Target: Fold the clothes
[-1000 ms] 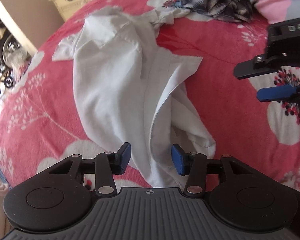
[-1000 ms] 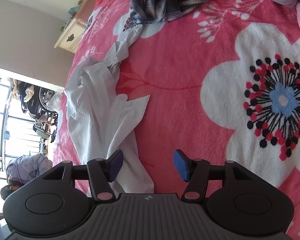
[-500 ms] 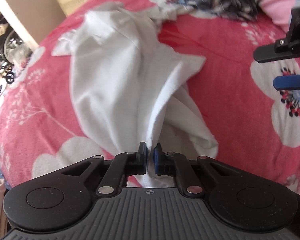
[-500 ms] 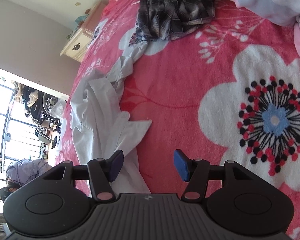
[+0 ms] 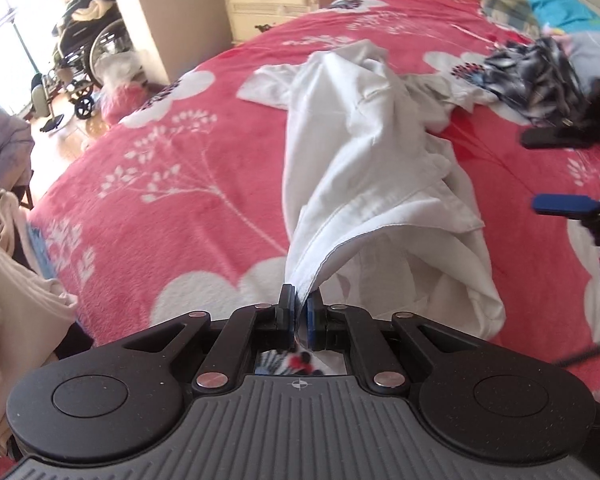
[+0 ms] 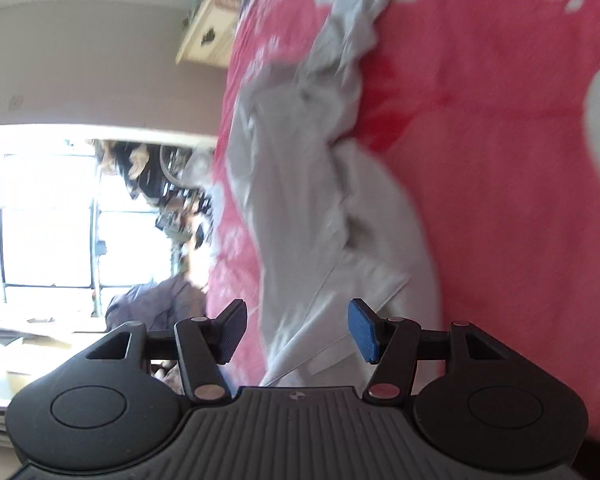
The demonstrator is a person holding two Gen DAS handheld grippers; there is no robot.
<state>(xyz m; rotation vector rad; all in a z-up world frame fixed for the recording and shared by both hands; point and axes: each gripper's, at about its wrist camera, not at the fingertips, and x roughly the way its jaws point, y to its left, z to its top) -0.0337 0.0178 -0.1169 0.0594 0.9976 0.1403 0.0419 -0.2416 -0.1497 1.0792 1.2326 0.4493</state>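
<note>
A crumpled white shirt [image 5: 364, 168] lies along a pink flowered bed cover [image 5: 172, 208]. My left gripper [image 5: 300, 312] is shut on the shirt's near hem, and the cloth rises in a taut ridge from the pads. My right gripper [image 6: 296, 330] is open, with the white shirt [image 6: 320, 216] lying below and between its fingers, not pinched. In the left wrist view the right gripper [image 5: 564, 172] shows at the right edge, apart from the cloth. A dark plaid garment [image 5: 536, 76] lies beyond the shirt's far end.
A cream bedside cabinet [image 5: 272, 4] stands past the bed's far edge. A wheelchair [image 5: 88, 60] sits on the floor to the left by a bright window. Pale folded fabric [image 5: 8, 264] piles at the left edge. Pillows [image 5: 568, 4] lie at the far right.
My left gripper closed on the shirt's hem, then lifted and dragged it, raising the cloth into a ridge. My right gripper swung left toward the shirt, which now fills its view.
</note>
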